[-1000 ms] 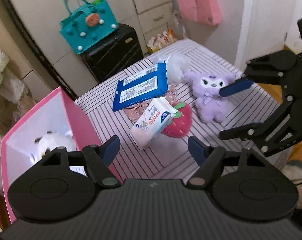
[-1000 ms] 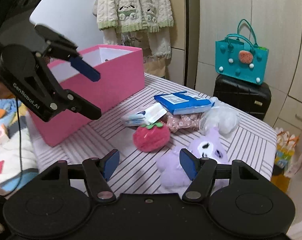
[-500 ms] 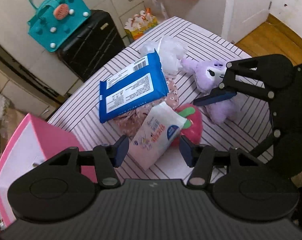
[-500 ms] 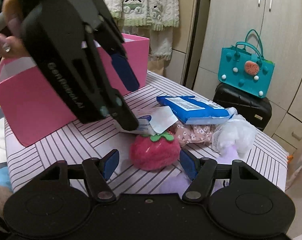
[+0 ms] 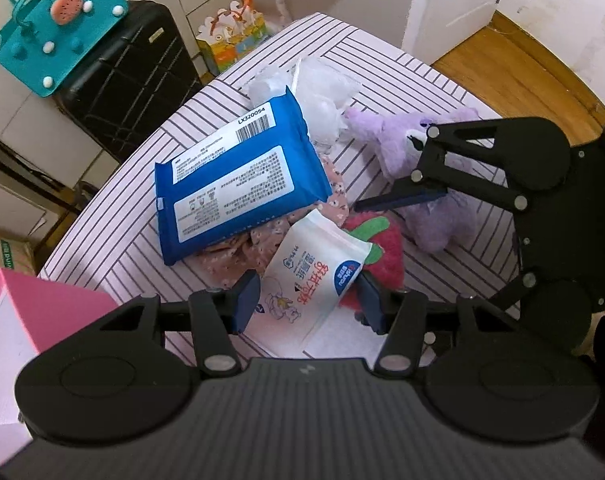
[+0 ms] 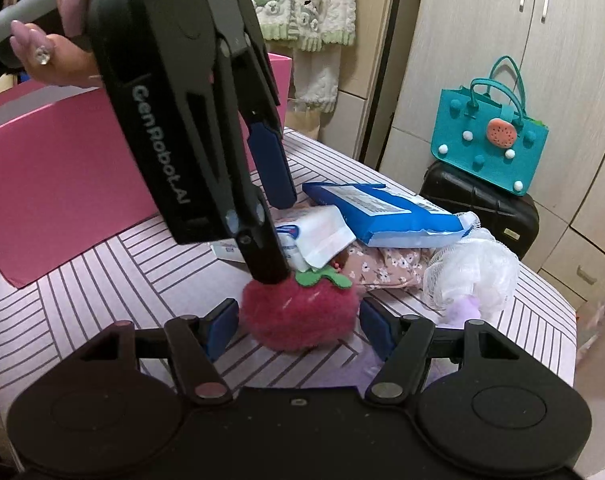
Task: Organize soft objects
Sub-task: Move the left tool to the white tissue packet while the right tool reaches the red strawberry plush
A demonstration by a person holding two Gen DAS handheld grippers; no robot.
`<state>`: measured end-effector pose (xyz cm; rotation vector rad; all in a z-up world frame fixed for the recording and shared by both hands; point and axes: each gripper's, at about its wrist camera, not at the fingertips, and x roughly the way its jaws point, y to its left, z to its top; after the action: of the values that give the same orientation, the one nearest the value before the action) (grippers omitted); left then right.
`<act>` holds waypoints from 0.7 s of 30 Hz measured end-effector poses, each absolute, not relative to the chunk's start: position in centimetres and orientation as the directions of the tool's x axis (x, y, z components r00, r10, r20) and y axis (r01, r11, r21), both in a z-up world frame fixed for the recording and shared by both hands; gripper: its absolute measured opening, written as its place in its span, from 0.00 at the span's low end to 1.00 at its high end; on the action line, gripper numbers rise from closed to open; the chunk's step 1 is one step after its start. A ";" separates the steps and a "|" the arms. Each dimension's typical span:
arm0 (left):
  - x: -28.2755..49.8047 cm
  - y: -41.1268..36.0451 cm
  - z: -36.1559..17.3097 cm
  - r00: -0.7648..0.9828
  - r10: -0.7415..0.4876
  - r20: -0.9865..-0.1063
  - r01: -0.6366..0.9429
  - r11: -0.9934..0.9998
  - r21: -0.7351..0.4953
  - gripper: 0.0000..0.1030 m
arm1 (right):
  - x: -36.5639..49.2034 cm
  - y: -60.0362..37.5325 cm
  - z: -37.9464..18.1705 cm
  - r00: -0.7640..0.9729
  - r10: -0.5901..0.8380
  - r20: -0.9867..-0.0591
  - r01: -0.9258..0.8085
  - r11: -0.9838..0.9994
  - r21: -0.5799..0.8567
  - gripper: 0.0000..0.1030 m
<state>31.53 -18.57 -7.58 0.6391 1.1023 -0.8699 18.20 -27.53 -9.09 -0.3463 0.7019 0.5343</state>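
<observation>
A white tissue pack (image 5: 314,276) lies on the striped table (image 5: 114,256), leaning on a red strawberry plush (image 6: 298,316). My left gripper (image 5: 310,300) points steeply down and straddles the pack. Its pads stand at the pack's edges and I see no squeeze. My right gripper (image 6: 298,322) straddles the strawberry plush; its jaws are closing and the pads sit just off the plush's sides. Behind lie a blue wipes pack (image 5: 238,192), a floral cloth (image 5: 230,264), a white mesh puff (image 5: 322,92) and a purple plush (image 5: 422,200). A pink box (image 6: 62,168) stands at the left.
A teal bag (image 5: 58,28) sits on a black suitcase (image 5: 130,88) beyond the table's far edge. Wooden floor (image 5: 522,60) lies off the table's right side. A hand (image 6: 62,52) holds the left gripper, which crosses close in front of the right one.
My left gripper swung from the pink box to the pile, sank, and narrowed its jaws around the white pack. My right gripper shifted from the purple plush down onto the strawberry plush.
</observation>
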 end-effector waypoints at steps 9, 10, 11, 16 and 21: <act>33.2 -18.1 -8.1 0.123 -0.333 -0.935 0.838 0.540 -0.082 0.56 | 17.9 -27.8 -9.1 0.644 0.342 -0.685 -0.549 0.829 -0.103 0.52; 33.2 -18.1 -8.2 0.118 -0.340 -0.933 0.838 0.539 -0.090 0.57 | 17.8 -27.8 -9.1 0.644 0.341 -0.685 -0.547 0.831 -0.101 0.52; 33.3 -18.0 -8.2 0.114 -0.344 -0.932 0.836 0.540 -0.097 0.57 | 17.7 -27.9 -9.2 0.644 0.340 -0.685 -0.545 0.833 -0.099 0.52; 33.4 -18.0 -8.3 0.093 -0.352 -0.931 0.827 0.548 -0.124 0.61 | 17.4 -28.1 -9.0 0.642 0.335 -0.689 -0.542 0.835 -0.099 0.51; 32.7 -18.2 -8.2 0.078 -0.347 -0.934 0.808 0.571 -0.145 0.59 | 16.6 -28.4 -8.8 0.636 0.341 -0.692 -0.545 0.833 -0.091 0.51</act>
<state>32.65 -18.19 -8.20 0.4747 1.2023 -0.9155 16.62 -28.39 -8.81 -0.3056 0.7201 0.5149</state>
